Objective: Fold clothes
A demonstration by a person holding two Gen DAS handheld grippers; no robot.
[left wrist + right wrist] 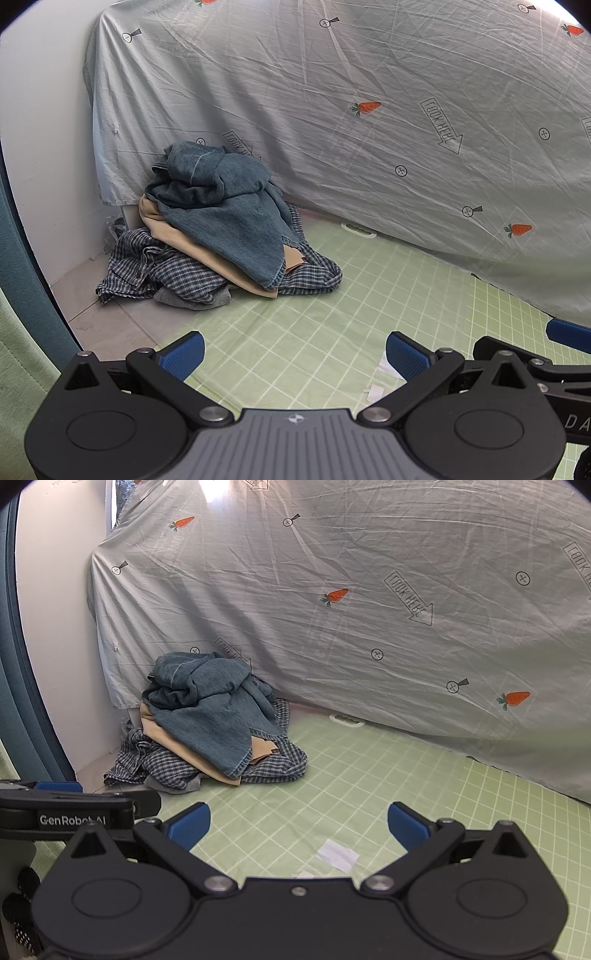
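The left gripper (295, 354) and right gripper (299, 825) are held side by side with jaws spread wide, nothing between them, above the green checked mat (332, 295). Farther off, the clothes pile (218, 229) is heaped in the corner against the carrot-print sheet (369, 110).

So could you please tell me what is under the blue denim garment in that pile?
Under the denim garment lie a tan cloth, a checked shirt and some grey fabric; anything deeper is covered.
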